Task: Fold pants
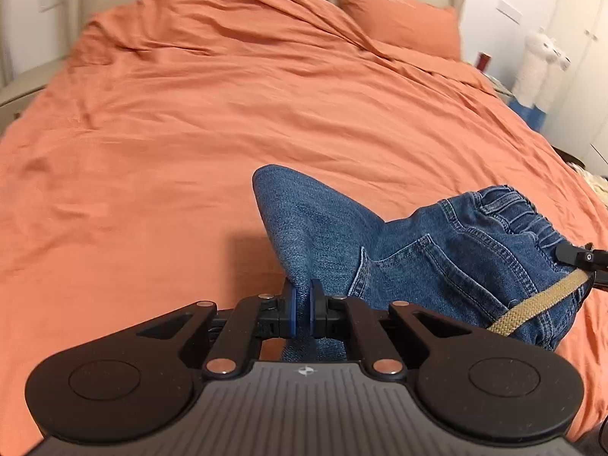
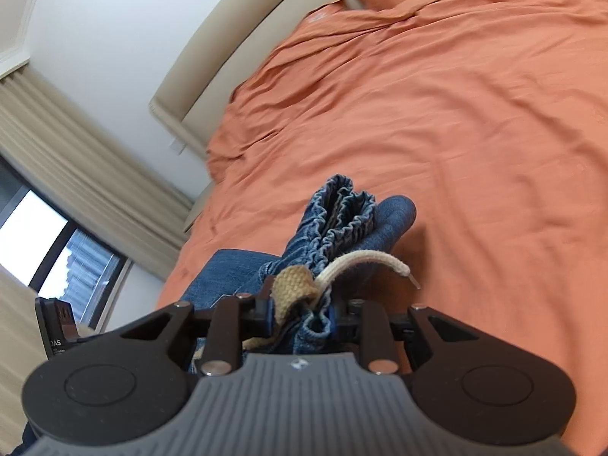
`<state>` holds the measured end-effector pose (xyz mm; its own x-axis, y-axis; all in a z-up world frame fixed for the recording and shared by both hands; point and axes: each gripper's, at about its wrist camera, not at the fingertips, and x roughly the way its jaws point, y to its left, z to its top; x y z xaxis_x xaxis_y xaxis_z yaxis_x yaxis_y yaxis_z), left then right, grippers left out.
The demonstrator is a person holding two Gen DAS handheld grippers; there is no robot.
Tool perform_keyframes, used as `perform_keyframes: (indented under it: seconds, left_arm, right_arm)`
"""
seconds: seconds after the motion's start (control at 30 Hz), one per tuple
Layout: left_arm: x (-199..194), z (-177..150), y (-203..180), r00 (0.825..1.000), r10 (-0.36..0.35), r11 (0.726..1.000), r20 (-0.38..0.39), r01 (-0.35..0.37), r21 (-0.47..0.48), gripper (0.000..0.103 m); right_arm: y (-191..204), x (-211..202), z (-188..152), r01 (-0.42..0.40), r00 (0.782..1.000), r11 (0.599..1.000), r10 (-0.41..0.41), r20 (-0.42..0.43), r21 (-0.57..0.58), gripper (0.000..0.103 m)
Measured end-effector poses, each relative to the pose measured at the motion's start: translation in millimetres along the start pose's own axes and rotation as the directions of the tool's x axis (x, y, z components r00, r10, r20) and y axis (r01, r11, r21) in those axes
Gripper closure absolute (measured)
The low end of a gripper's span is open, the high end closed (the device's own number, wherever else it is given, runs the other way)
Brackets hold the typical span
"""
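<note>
Blue denim pants (image 1: 437, 266) with an elastic waistband hang bunched above the orange bed. In the left wrist view, my left gripper (image 1: 303, 292) is shut on a fold of the denim, its blue pads (image 1: 292, 304) pressing the cloth from both sides. The fingertip of my right gripper (image 1: 581, 258) shows at the right edge, at the waistband. In the right wrist view, my right gripper (image 2: 302, 304) is shut on the gathered waistband of the pants (image 2: 342, 220) and on the beige drawstring (image 2: 364, 262), whose free end curls out to the right.
The orange bedspread (image 1: 190, 133) covers the whole bed, with an orange pillow (image 1: 395, 19) at a beige headboard (image 2: 212, 57). A white plush animal (image 1: 539, 60) stands beside the bed to the right. A window with beige curtains (image 2: 76, 159) lies to the left.
</note>
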<state>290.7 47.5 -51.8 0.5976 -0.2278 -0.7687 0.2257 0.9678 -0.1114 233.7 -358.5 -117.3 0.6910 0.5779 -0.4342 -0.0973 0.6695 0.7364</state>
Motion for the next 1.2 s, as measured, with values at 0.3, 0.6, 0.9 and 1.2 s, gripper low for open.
perform_keyframes:
  seconds: [0.3,0.6,0.9,1.2]
  left_arm:
    - [-5,16,88,0.988,0.146,0.987,0.049,-0.143,-0.071,0.097]
    - [65,-21,140,0.990,0.142,0.978,-0.022,-0.144,-0.152,0.097]
    - [69,-35,170,0.995,0.044,0.985,-0.085,-0.057,-0.160,0.085]
    - [10,-79,177,0.982,-0.050,0.994,-0.181,0.031,-0.104,0.079]
  right_arm:
    - [71,106,-13,-0.086,0.996,0.994,0.084,-0.030,-0.069,0.083]
    - [42,176,-53,0.005,0.993,0.998,-0.012,-0.118,-0.060,0.083]
    - [11,187,-72,0.052,0.988,0.998,-0.054,-0.146,-0.018,0.084]
    - [15,189,-73,0.084,0.986,0.996,-0.086,-0.144,-0.014,0.082]
